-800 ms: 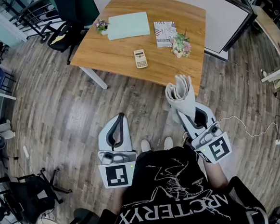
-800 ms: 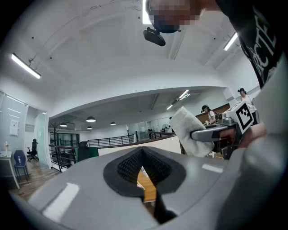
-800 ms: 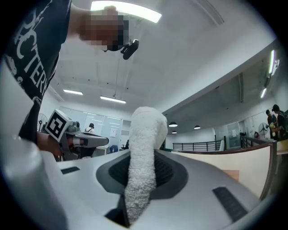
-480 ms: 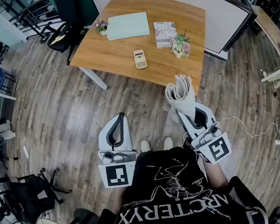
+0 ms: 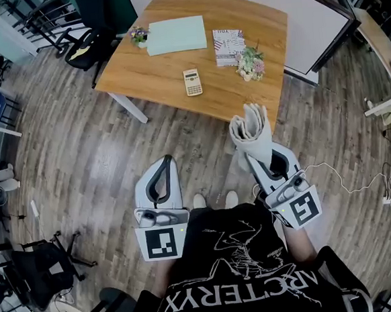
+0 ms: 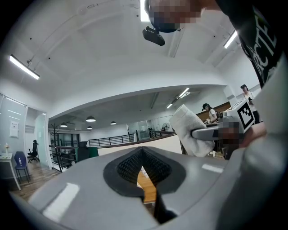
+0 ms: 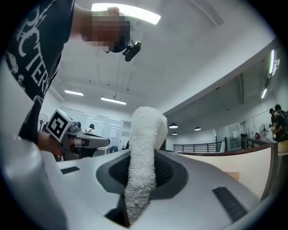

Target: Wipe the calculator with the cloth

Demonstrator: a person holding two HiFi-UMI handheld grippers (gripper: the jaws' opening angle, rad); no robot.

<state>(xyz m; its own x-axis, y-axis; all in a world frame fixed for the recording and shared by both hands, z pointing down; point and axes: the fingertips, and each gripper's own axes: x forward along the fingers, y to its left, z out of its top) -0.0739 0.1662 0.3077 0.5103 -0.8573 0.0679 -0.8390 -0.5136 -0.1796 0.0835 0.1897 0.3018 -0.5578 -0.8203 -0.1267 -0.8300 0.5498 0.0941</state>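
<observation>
White cloth (image 5: pixel 250 129) stays clamped in the right gripper (image 5: pixel 259 155); left gripper (image 5: pixel 165 173) closed, empty. Hardly anything shifted: calculator (image 5: pixel 192 82) on table (image 5: pixel 148 68) well ahead, wiping not begun.

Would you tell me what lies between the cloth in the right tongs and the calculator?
Nothing stands there: the head view shows only bare table between the cloth, held in the right tongs, and the calculator.

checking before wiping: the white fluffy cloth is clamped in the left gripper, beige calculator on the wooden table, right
No: the right gripper view shows the white fluffy cloth clamped in the right gripper, not the left. The beige calculator is on the wooden table.
</observation>
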